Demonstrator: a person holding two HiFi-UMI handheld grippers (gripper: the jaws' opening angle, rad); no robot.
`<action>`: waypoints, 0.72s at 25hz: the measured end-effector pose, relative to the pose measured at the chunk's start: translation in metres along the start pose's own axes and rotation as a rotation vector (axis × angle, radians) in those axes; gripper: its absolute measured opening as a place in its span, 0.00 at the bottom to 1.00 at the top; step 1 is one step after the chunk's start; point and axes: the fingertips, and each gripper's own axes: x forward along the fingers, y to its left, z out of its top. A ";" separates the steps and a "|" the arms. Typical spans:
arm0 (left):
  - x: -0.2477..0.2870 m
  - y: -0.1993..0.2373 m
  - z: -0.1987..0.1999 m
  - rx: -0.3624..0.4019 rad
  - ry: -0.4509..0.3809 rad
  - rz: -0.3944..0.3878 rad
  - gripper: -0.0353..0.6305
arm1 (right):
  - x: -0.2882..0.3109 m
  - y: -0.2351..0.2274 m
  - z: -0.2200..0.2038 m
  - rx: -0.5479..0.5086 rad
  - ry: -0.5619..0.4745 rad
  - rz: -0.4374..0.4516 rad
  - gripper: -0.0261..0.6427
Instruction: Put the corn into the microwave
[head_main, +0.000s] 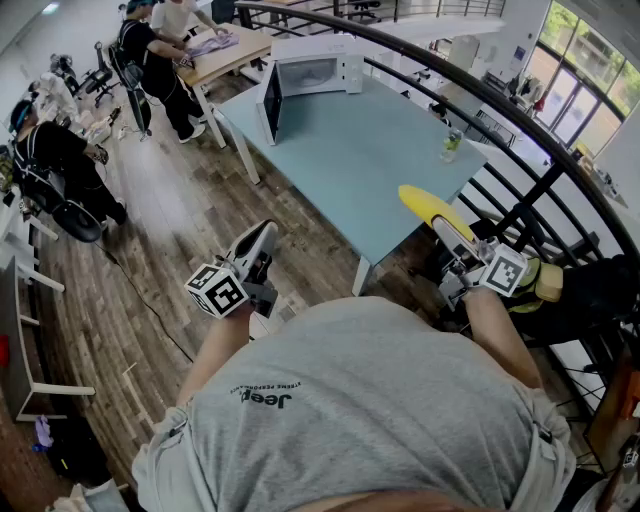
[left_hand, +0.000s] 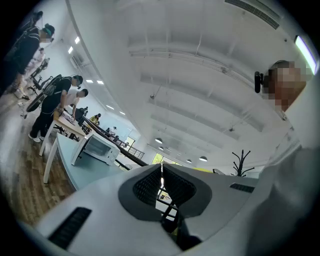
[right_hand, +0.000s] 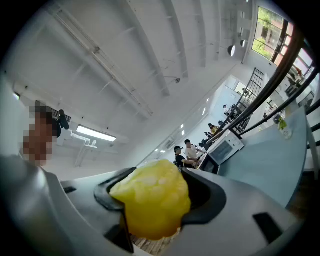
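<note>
A yellow corn cob sticks out forward from my right gripper, which is shut on it at the table's near right corner. In the right gripper view the corn fills the gap between the jaws of that gripper. The white microwave stands at the far end of the teal table, its door swung open. It also shows small in the distance as the microwave and the microwave. My left gripper is shut and empty over the wooden floor, its pads meeting at the left gripper.
A green bottle stands near the table's right edge. A black curved railing runs behind and right of the table. Several people work at a wooden table at the back left; another sits at the left.
</note>
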 end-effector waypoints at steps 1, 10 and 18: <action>-0.001 -0.001 -0.001 0.000 0.002 0.001 0.09 | -0.001 0.000 -0.001 0.002 0.001 -0.003 0.47; -0.004 -0.001 -0.002 -0.001 0.013 0.002 0.09 | -0.003 0.002 -0.003 0.007 0.017 -0.011 0.47; -0.010 0.011 0.005 -0.003 0.014 -0.015 0.09 | 0.014 0.002 -0.013 0.037 0.021 -0.017 0.47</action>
